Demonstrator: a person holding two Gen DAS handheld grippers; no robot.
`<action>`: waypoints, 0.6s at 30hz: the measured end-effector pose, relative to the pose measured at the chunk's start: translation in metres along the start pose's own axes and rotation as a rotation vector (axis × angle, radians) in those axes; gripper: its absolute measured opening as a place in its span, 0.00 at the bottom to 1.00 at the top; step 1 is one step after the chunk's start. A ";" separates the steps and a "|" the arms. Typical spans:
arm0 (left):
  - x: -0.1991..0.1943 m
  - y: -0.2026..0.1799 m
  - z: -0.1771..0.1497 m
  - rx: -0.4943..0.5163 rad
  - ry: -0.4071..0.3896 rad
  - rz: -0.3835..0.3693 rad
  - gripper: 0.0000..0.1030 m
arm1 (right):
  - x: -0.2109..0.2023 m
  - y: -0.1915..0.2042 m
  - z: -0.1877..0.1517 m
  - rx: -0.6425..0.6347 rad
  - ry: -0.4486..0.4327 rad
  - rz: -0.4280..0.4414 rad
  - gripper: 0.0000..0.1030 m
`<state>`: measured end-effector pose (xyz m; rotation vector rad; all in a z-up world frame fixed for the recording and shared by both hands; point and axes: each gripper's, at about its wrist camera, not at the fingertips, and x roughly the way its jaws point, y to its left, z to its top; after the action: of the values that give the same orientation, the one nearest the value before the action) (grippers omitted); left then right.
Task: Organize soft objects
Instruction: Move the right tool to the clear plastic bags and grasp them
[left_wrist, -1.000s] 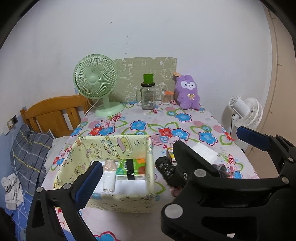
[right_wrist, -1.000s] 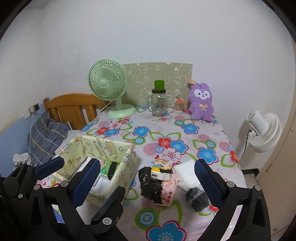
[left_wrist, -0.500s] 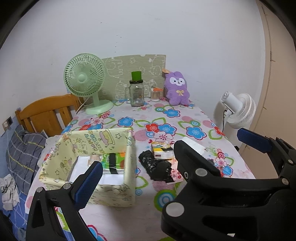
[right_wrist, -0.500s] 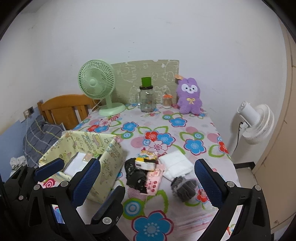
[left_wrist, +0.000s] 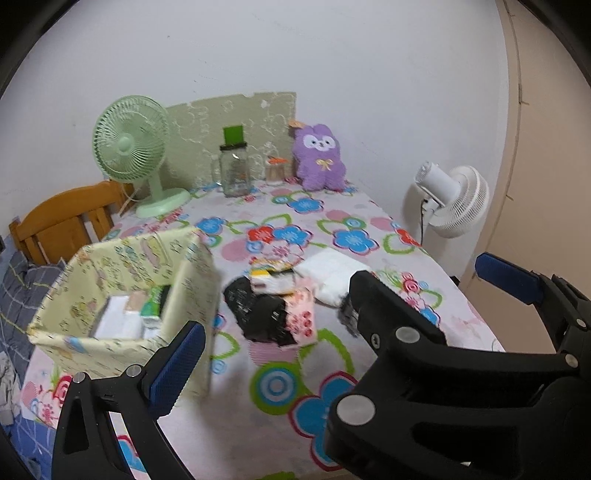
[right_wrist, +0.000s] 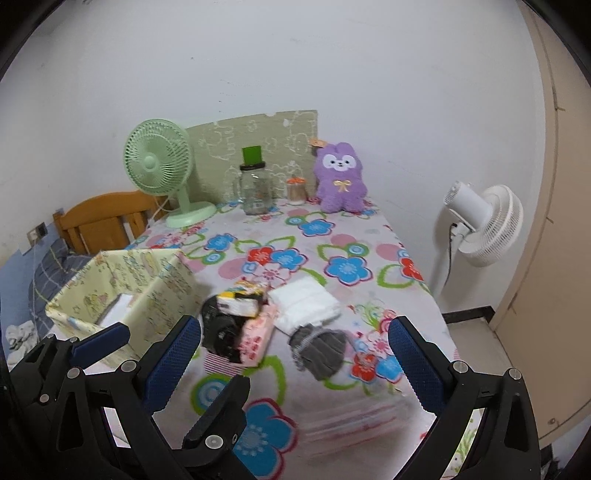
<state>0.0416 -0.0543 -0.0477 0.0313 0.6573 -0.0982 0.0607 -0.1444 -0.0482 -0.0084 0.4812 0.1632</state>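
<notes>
A yellow printed fabric box (left_wrist: 184, 291) (right_wrist: 162, 291) stands at the table's left, with a white item and a green pack (left_wrist: 153, 306) inside. To its right lies a pile: a black item (left_wrist: 258, 314), a pink floral pack (right_wrist: 258, 336), a yellow-and-white pack (right_wrist: 238, 301), a white folded cloth (right_wrist: 304, 304) and a grey sock (right_wrist: 321, 349). A purple plush (right_wrist: 341, 179) sits at the back. My left gripper (left_wrist: 295, 363) is open and empty at the near edge. My right gripper (right_wrist: 293, 360) is open and empty, facing the pile. The two grippers overlap.
At the back stand a green desk fan (right_wrist: 159, 166), a glass jar with a green lid (right_wrist: 255, 192) and a small jar. A white standing fan (right_wrist: 480, 225) is off the table's right edge. A wooden frame (left_wrist: 62, 225) and bedding lie left.
Both grippers have drawn back from the box toward the near edge and swung right. The box now sits further left in both views, and the pile is nearer the middle. Nothing was picked up.
</notes>
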 end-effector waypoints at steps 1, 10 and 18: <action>0.003 -0.003 -0.003 0.002 0.010 -0.009 1.00 | 0.000 -0.003 -0.003 0.002 -0.004 -0.012 1.00; 0.030 -0.017 -0.020 0.027 0.074 -0.038 1.00 | 0.013 -0.023 -0.027 0.034 0.032 -0.082 1.00; 0.048 -0.023 -0.033 0.046 0.114 -0.035 1.00 | 0.028 -0.033 -0.045 0.070 0.092 -0.124 0.99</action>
<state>0.0575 -0.0791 -0.1031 0.0699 0.7700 -0.1455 0.0695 -0.1748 -0.1020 0.0224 0.5765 0.0241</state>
